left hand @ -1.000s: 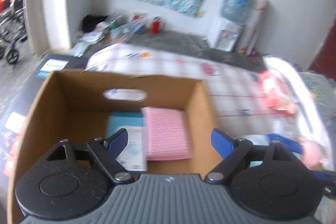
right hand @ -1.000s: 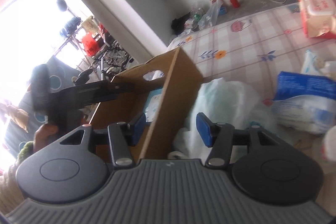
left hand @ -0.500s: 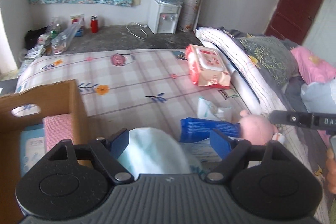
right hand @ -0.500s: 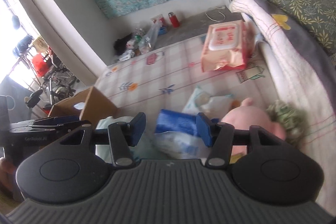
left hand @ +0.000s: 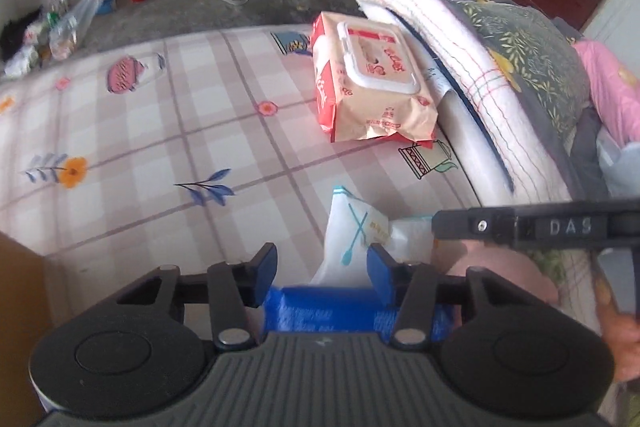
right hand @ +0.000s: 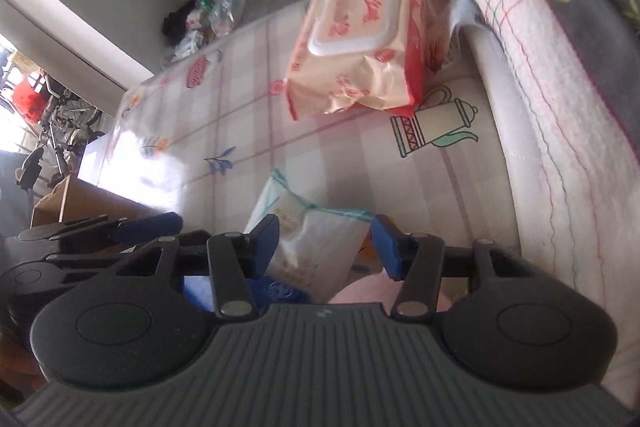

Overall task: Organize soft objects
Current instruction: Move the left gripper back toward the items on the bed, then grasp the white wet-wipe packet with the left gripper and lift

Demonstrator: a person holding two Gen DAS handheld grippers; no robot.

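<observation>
1. Two grippers hang over my bed (left hand: 168, 147), both tilted down at a small heap of soft packs near the folded blanket (left hand: 472, 75).
2. My left gripper (left hand: 322, 267) is closing; its jaws are still apart, and the blue pack (left hand: 320, 311) sits low between them. I see no pad pressing on it.
3. A white pouch (left hand: 352, 227) stands just beyond the blue pack, its top rising between the left gripper's blue fingertips (left hand: 266, 269) in the left wrist view.
4. My right gripper (right hand: 326, 247) has its jaws partly spread, with the white pouch (right hand: 312, 243) between them. The left pad looks close to the pouch; I cannot tell whether it touches. The right pad stands clear of it.
5. Under the right gripper a pink plush (right hand: 360, 289) shows beside a scrap of blue pack (right hand: 276, 291).
6. From the left wrist view, the right gripper's arm (left hand: 532, 227) crosses just right of the pouch, above the plush (left hand: 488, 259).
7. One large wipes pack (left hand: 372, 79) lies flat farther up the bed, well apart from the heap, against the blanket.
8. My box (right hand: 92, 199) shows at the left edge, near the left gripper (right hand: 148, 227).
</observation>
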